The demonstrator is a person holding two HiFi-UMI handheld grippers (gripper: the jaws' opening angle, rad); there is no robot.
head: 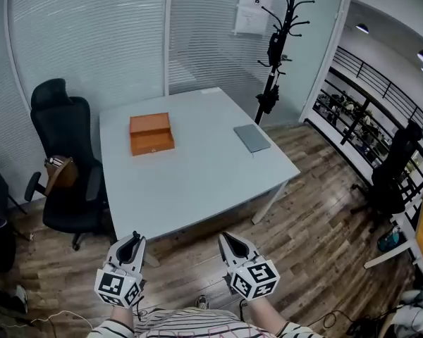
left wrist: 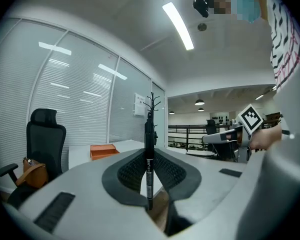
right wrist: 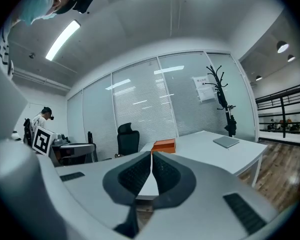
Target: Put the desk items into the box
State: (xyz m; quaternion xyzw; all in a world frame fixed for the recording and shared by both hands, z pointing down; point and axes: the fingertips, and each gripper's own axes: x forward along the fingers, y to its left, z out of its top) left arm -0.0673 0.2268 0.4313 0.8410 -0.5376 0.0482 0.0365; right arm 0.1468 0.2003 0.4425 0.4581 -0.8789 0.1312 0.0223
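Left gripper [head: 132, 243] clamps pen [left wrist: 149, 129]; box [head: 151, 134] on table [head: 197, 171].

Orange box [head: 151, 134], grey notebook [head: 252, 137], upright pen [left wrist: 149, 154]

Orange box [head: 151, 134] and grey notebook [head: 252, 137] lie well apart on white table [head: 197, 182]

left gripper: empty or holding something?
Holding. The left gripper is shut on a black pen; the left gripper view shows it upright, pinched between the jaws.
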